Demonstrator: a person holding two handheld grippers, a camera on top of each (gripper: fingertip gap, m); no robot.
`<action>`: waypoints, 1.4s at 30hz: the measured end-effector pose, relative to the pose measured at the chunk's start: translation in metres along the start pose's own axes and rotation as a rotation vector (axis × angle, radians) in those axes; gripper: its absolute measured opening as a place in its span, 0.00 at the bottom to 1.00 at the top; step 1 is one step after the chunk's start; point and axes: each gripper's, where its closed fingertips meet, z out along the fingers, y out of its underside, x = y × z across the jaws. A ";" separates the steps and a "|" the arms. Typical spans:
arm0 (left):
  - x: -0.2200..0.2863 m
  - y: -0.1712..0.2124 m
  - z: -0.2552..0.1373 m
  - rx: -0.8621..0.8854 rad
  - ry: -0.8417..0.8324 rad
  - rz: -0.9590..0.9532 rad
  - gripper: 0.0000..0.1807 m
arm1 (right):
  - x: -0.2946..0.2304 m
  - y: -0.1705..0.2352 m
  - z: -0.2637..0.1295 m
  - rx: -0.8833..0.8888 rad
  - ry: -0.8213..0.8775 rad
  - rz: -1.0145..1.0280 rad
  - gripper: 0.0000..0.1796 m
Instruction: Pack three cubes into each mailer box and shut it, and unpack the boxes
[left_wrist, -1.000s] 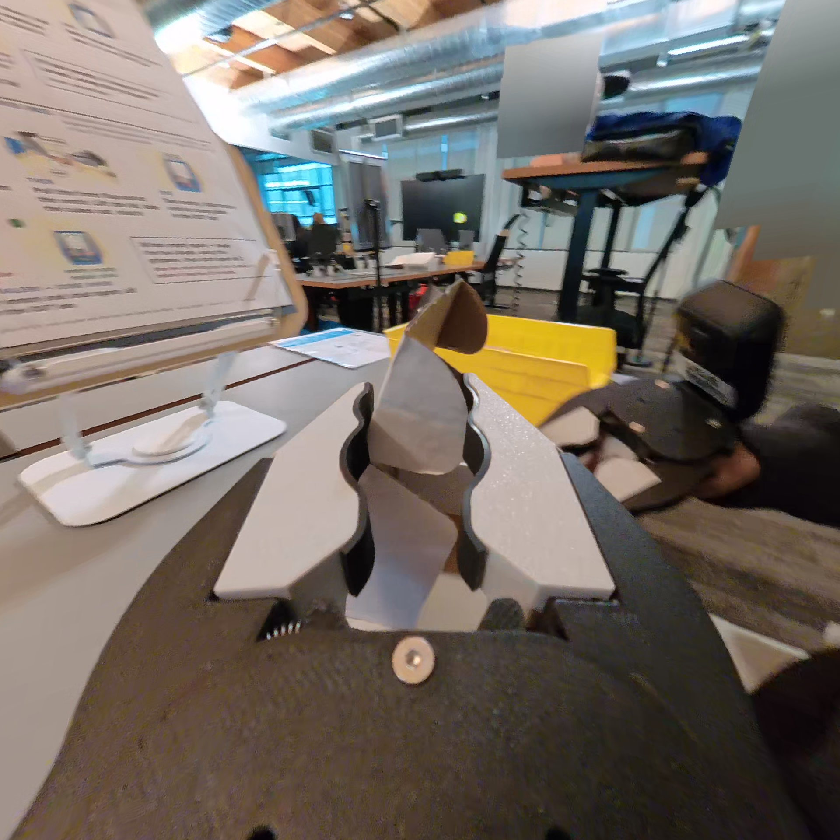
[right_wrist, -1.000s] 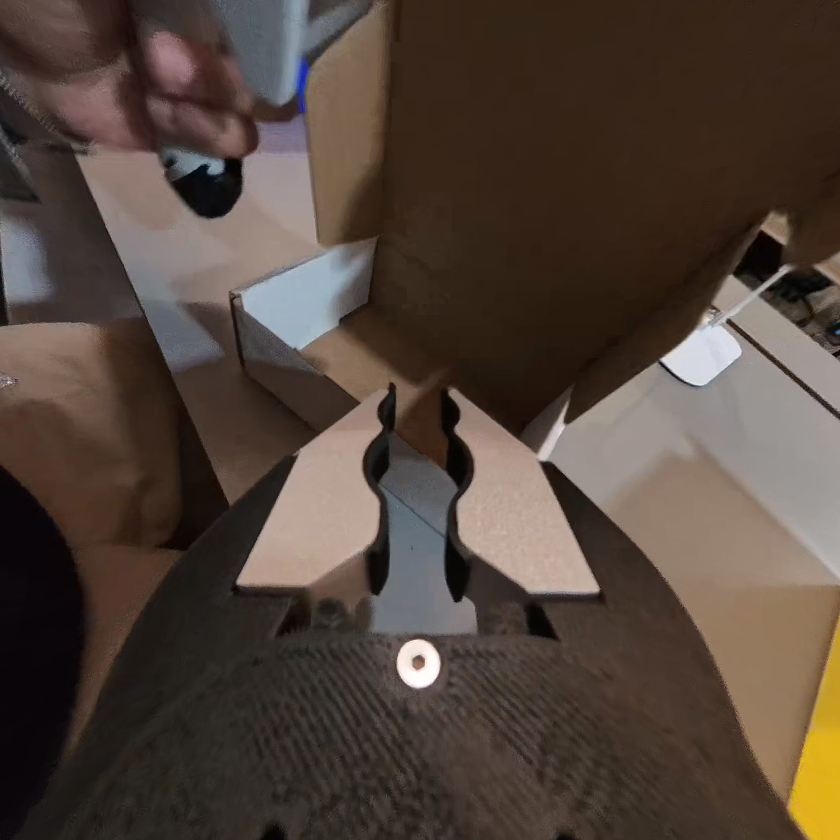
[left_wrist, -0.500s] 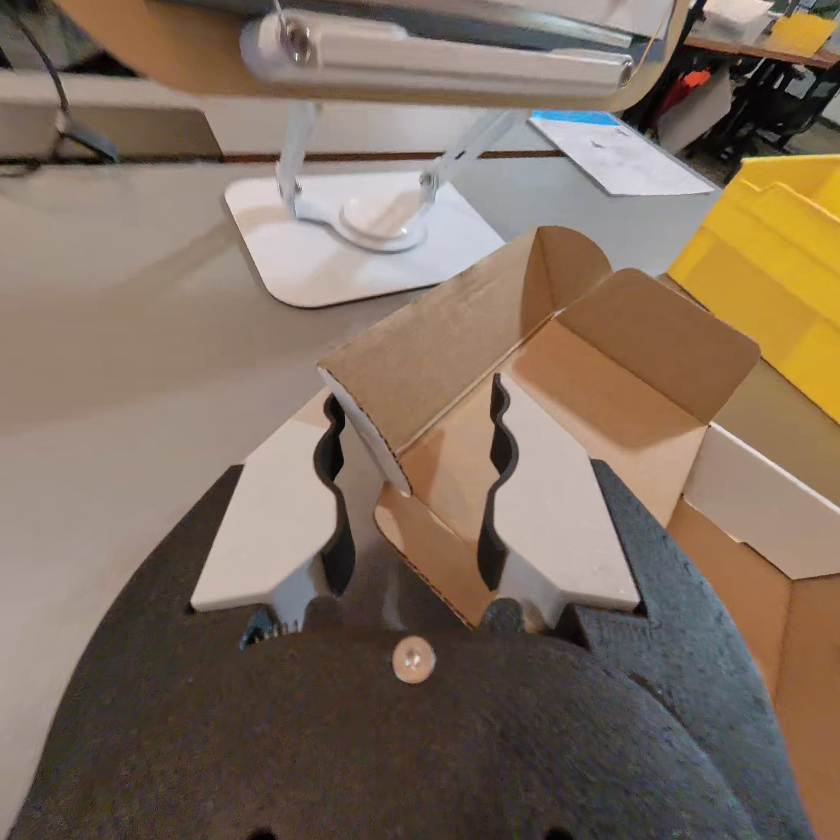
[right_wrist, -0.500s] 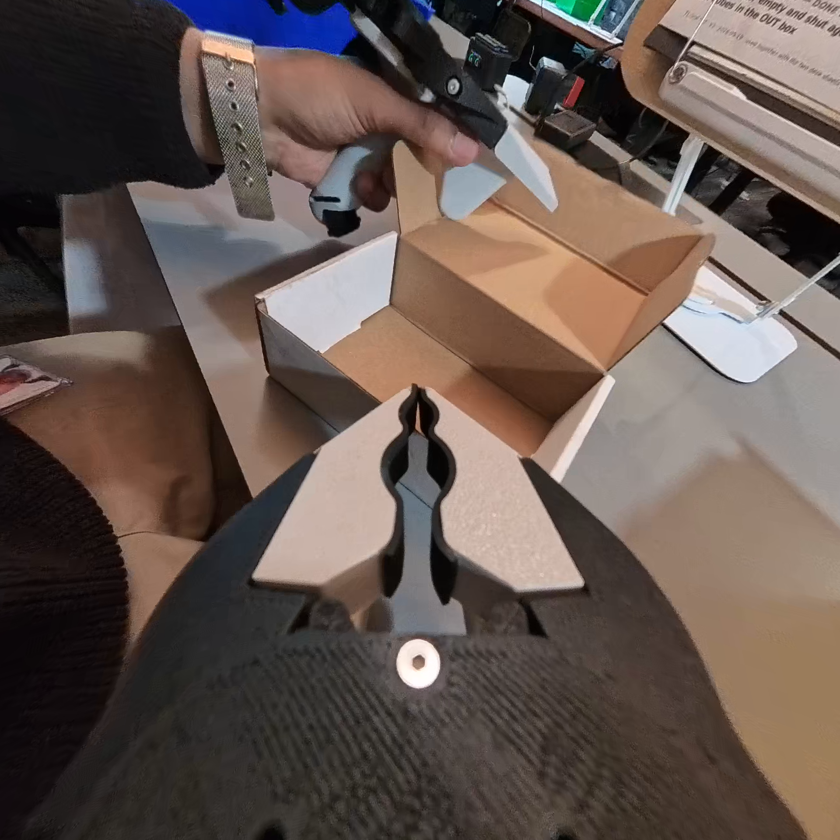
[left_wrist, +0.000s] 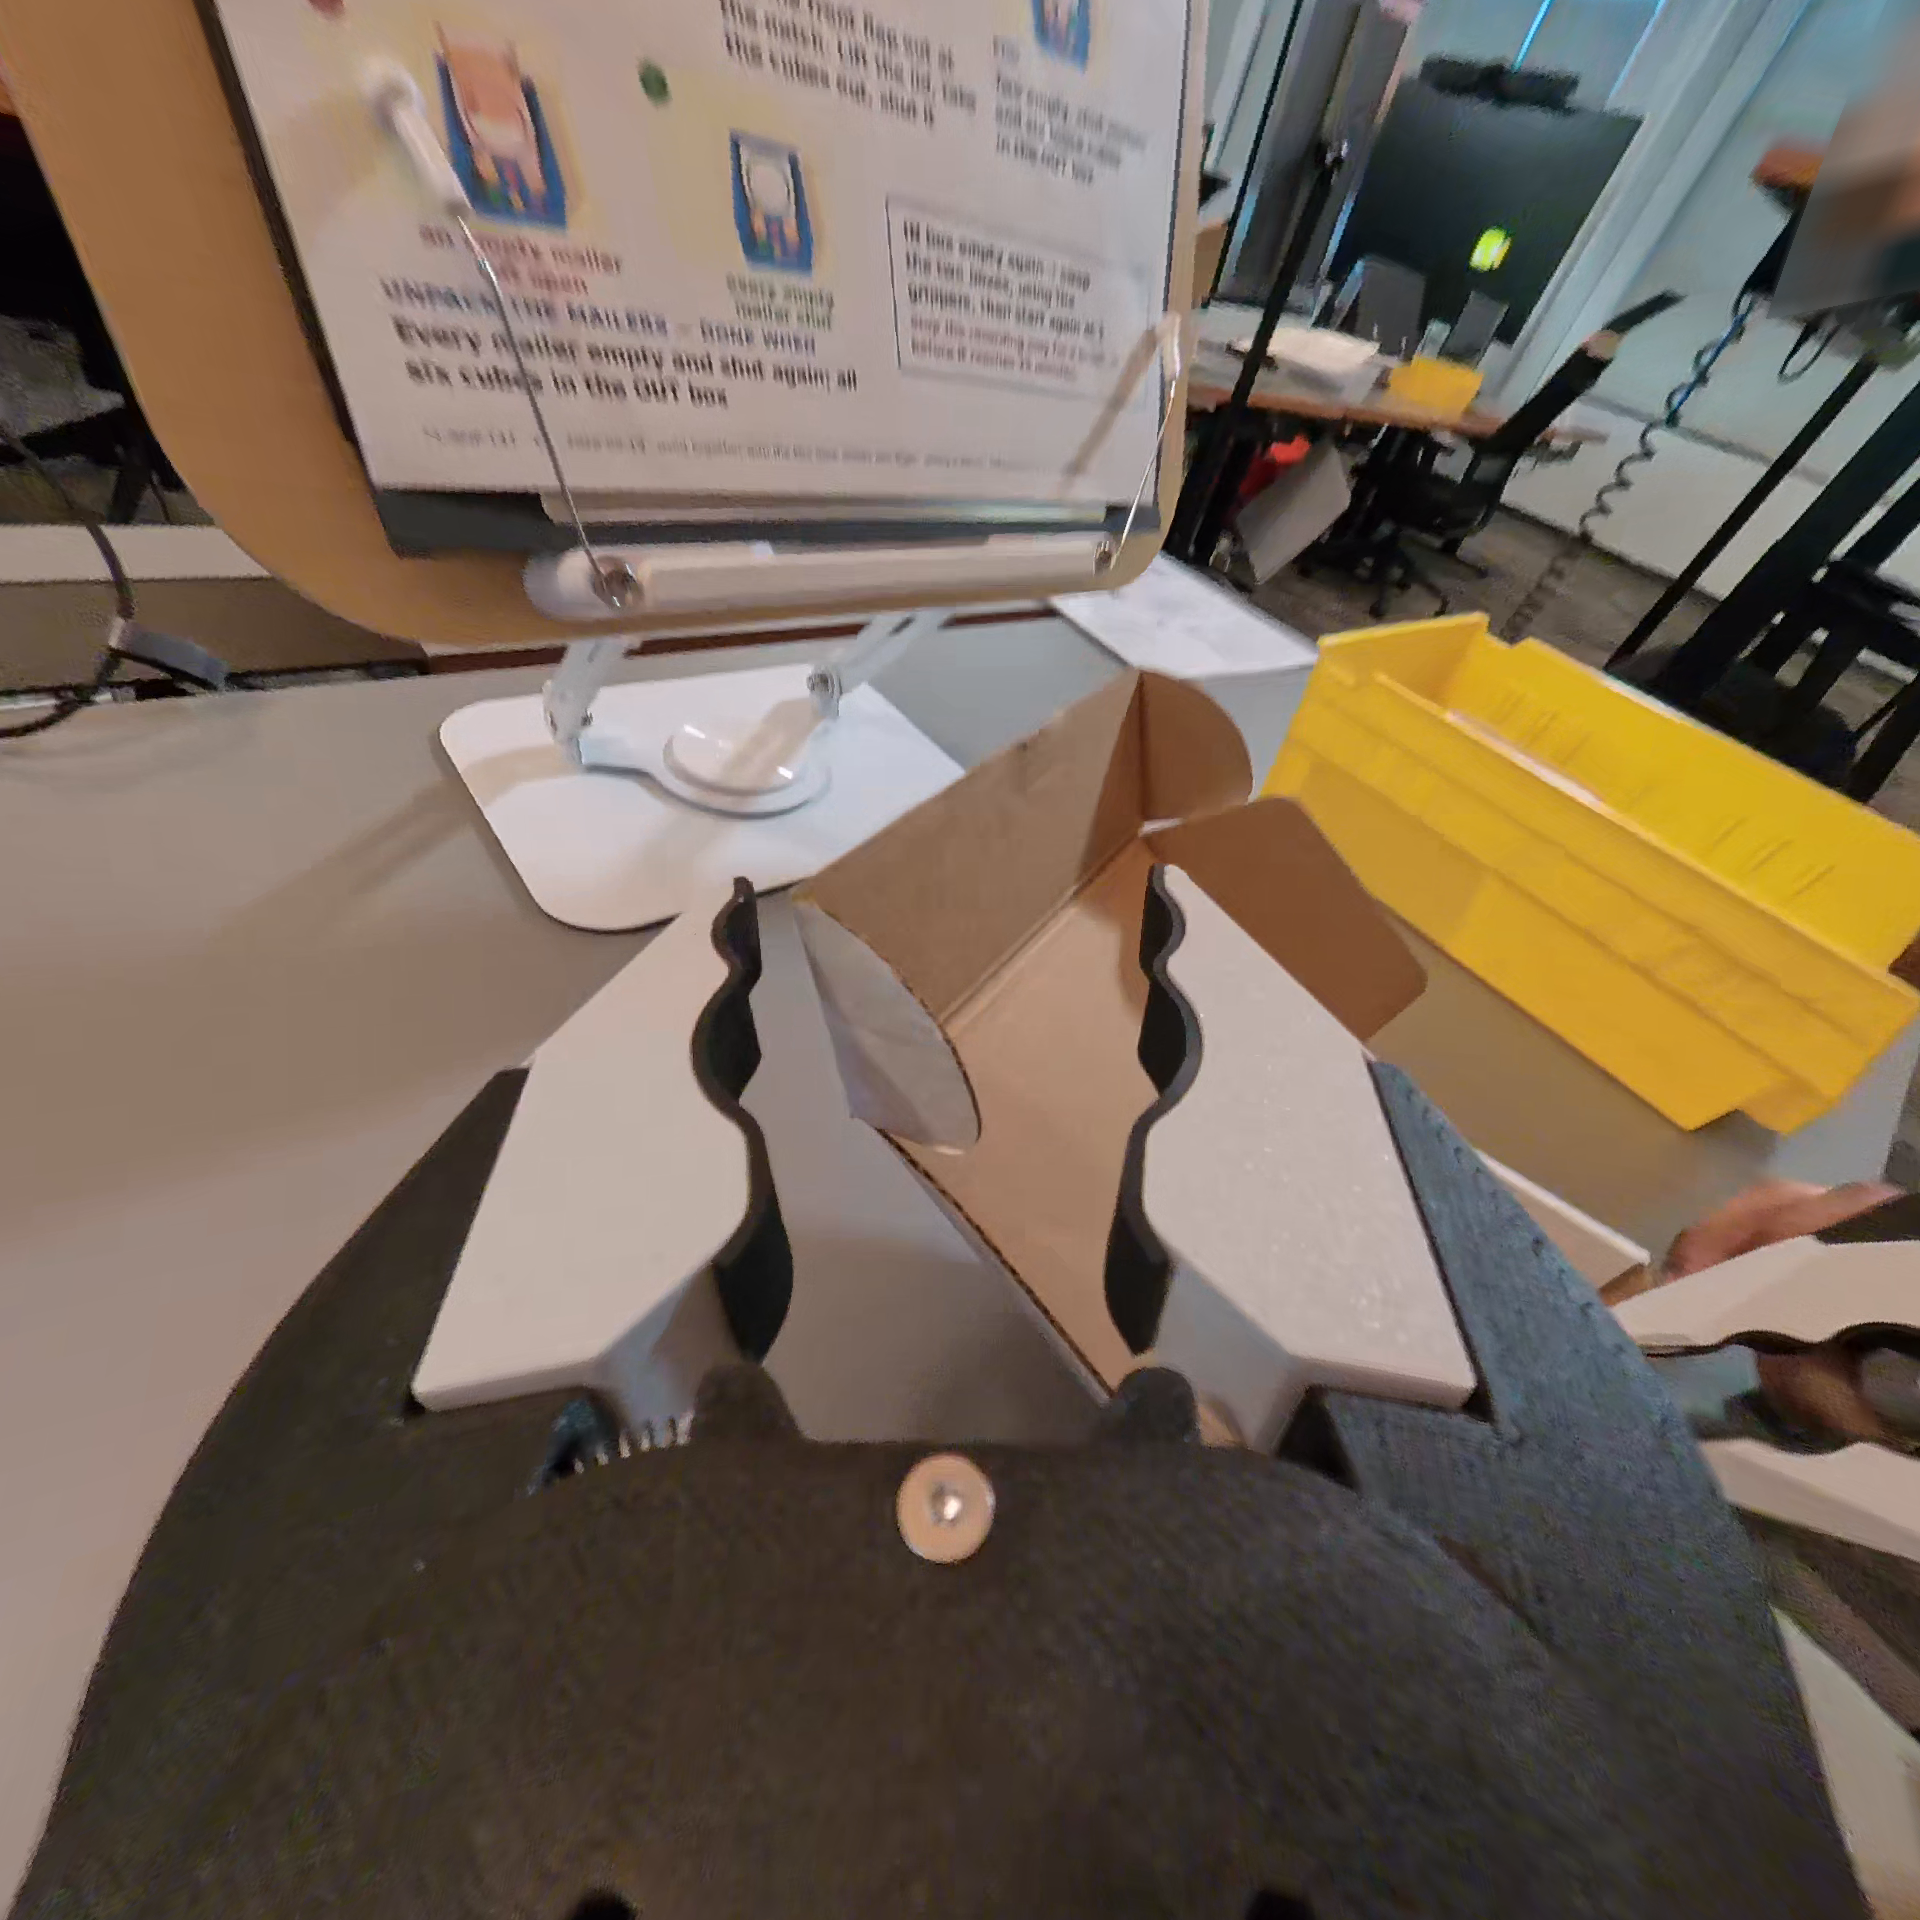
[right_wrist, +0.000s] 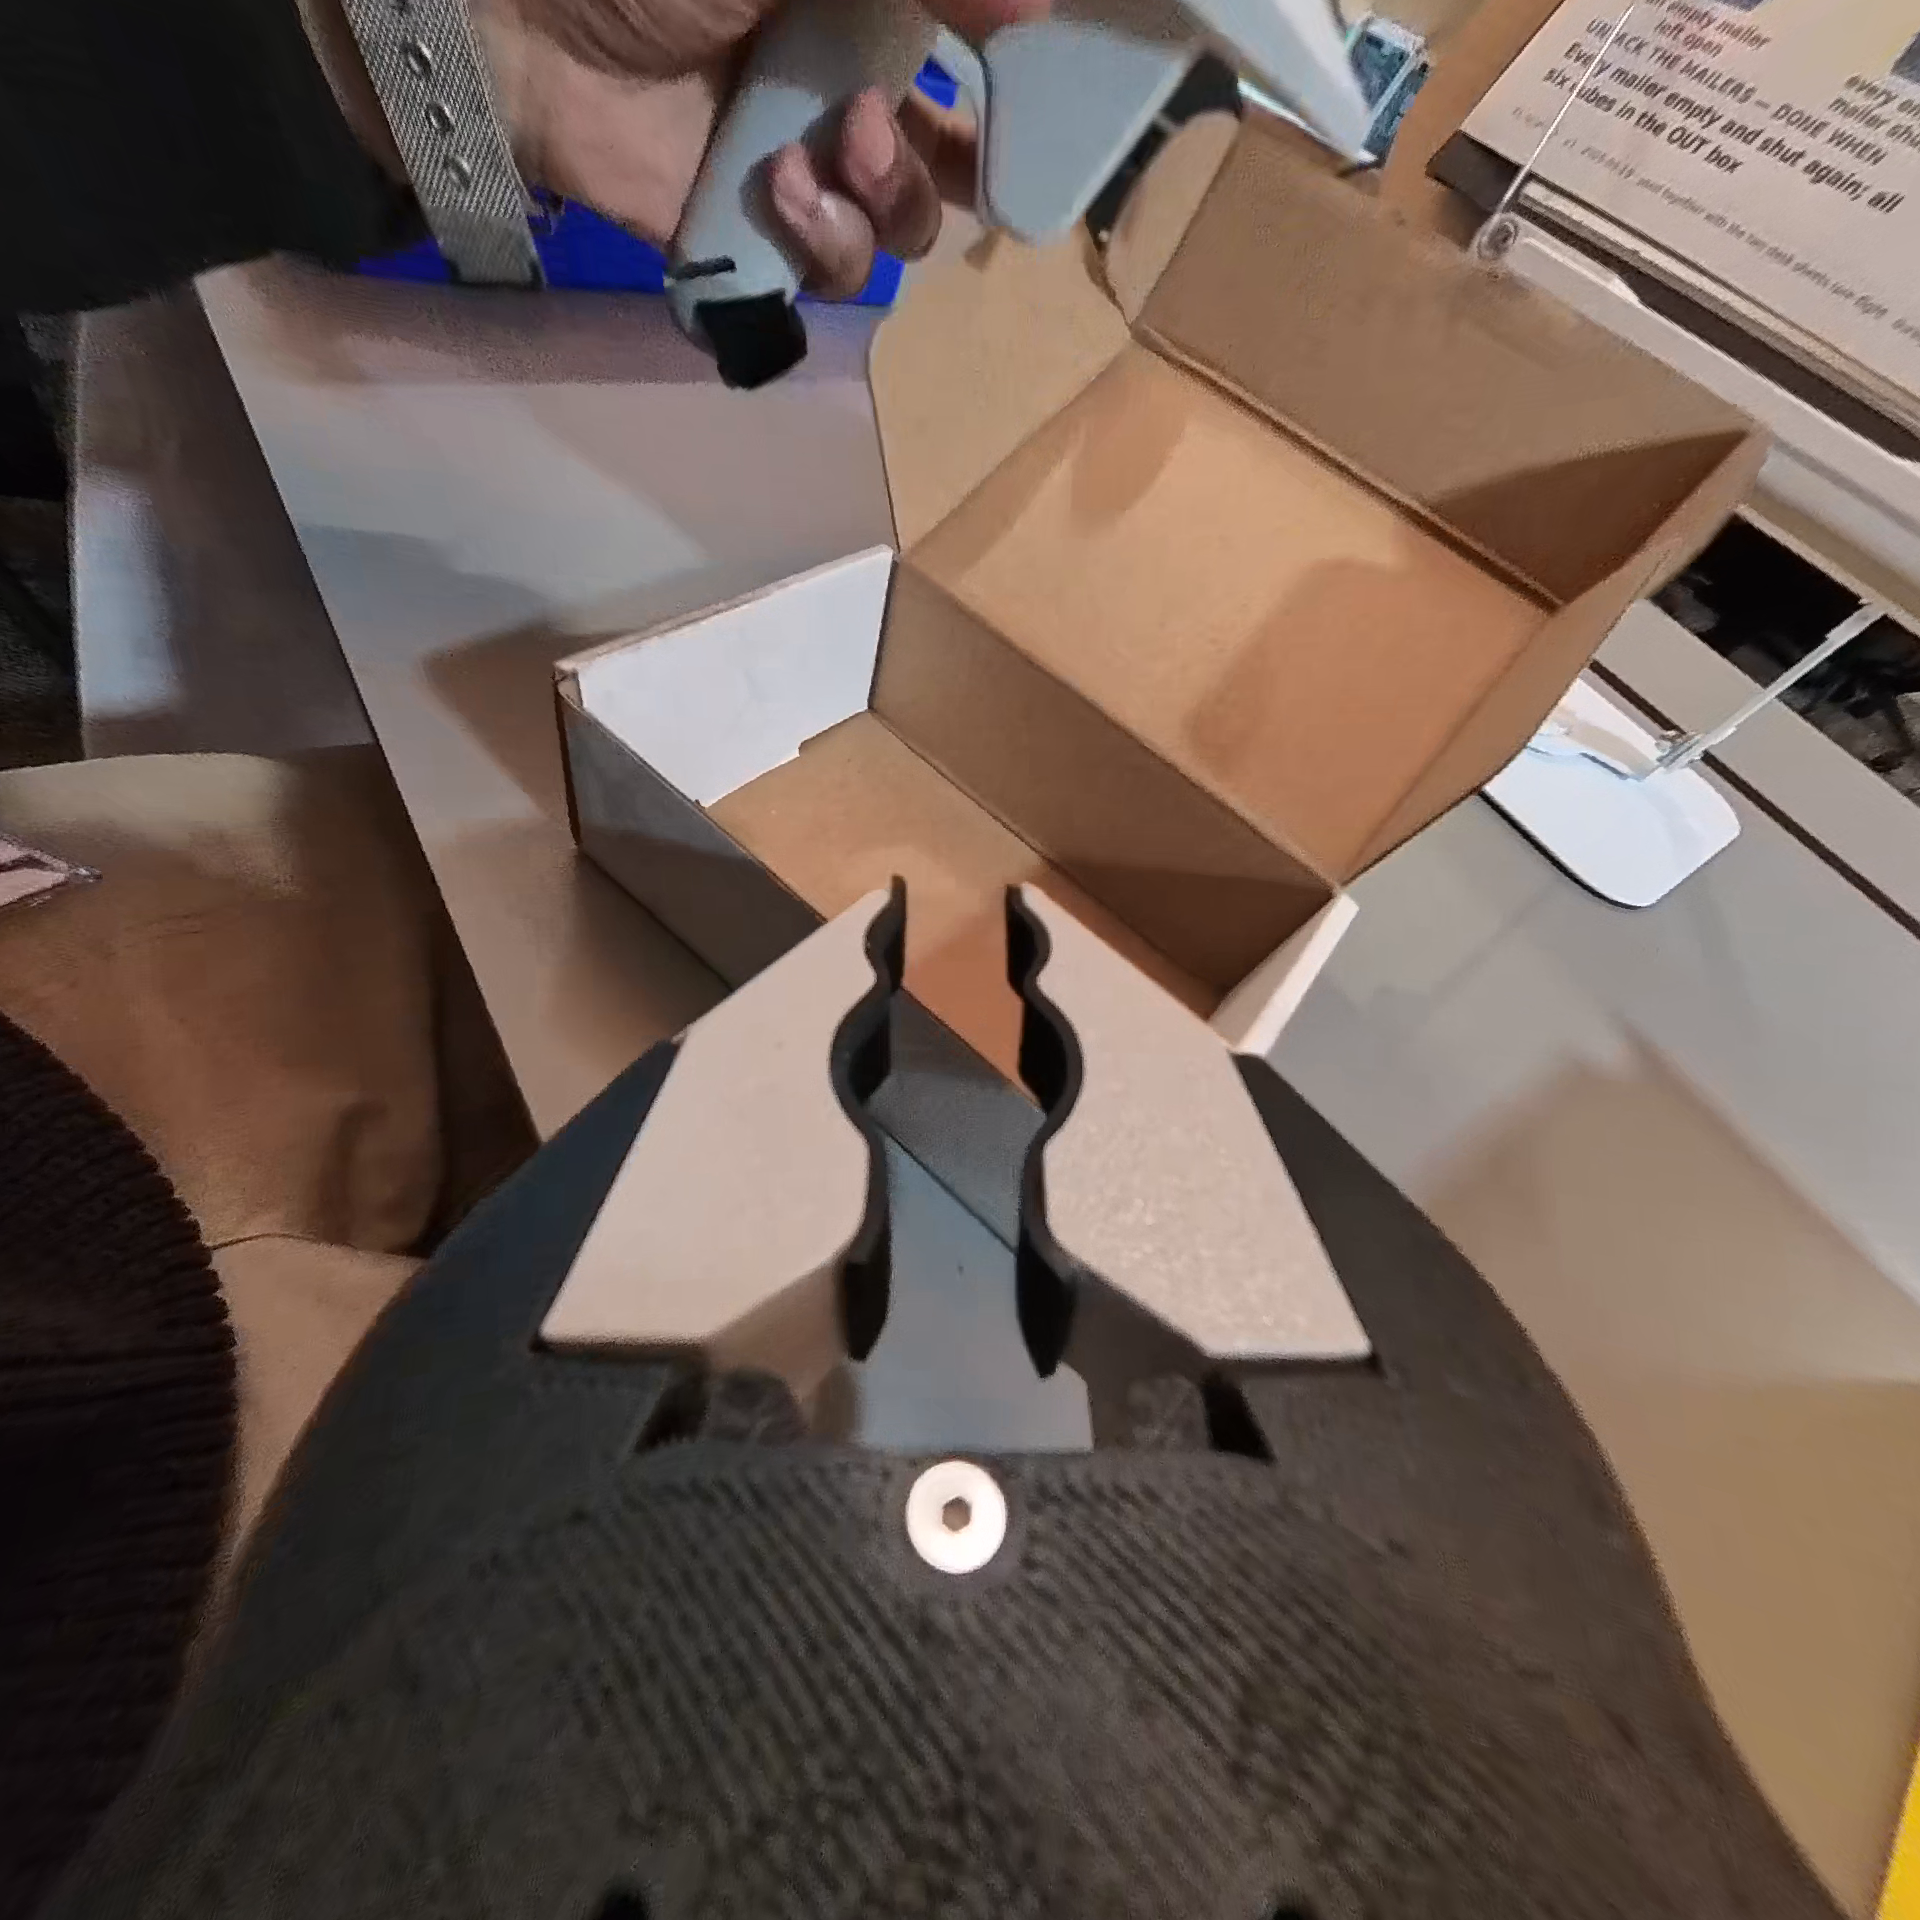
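mailer box (right_wrist: 1039, 831) on desk (right_wrist: 1558, 1143), empty, lid up, just before document stand (left_wrist: 707, 769) | left hand-held gripper (left_wrist: 945, 935) released astride lid flap | right hand-held gripper (right_wrist: 951, 914) narrowly parted, empty | risk: flap snags, box tips.

Our left gripper (left_wrist: 945, 914) spreads its jaws wide at frame centre; our right gripper (right_wrist: 954, 904) holds jaws narrowly parted, empty.

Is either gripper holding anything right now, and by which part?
Nothing is held. The left gripper is open around the mailer box lid; the right gripper is open too.
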 end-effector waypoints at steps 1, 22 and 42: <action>0.000 -0.008 -0.005 0.021 0.002 -0.011 0.40 | -0.001 -0.001 0.000 0.007 -0.002 -0.001 0.12; -0.151 -0.049 -0.178 -0.079 -0.540 -0.080 0.53 | 0.003 -0.060 -0.010 0.245 0.034 -0.103 0.12; -0.244 0.133 -0.366 -0.918 -0.907 -0.191 0.24 | -0.022 -0.087 0.004 0.322 -0.042 -0.213 0.10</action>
